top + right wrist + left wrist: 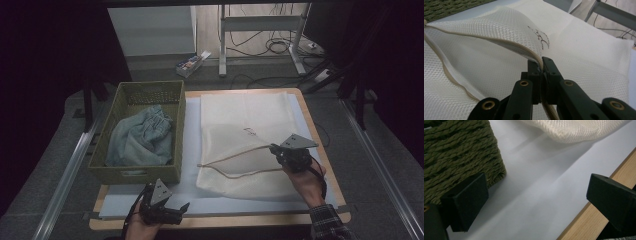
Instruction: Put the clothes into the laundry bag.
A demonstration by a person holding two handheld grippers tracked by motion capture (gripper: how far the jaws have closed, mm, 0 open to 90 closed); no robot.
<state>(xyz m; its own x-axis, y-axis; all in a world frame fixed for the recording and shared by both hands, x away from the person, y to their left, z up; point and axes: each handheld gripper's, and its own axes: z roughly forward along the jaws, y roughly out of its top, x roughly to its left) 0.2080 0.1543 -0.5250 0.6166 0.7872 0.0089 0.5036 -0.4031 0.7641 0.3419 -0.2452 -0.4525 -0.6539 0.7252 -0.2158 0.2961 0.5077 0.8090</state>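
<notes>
Here, a cream mesh bag's [584, 50] zipper edge is pinched by the right fingers [541, 65] at four o'clock; the left fingers [534, 202] are held open at six o'clock

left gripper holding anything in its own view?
No: the left gripper stands with jaws wide apart over the bare white mat, the green woven basket beside it untouched.

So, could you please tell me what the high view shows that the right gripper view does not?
High view alone: the blue-grey garment lying in the green woven basket, the left gripper open near the table's front edge, and the wooden table edge. Right gripper view alone: the right gripper shut on the mesh bag's zipper edge, lifting the upper layer, plus the weave up close. Both: the cream mesh laundry bag with its mouth open, and the dark mark on it.
</notes>
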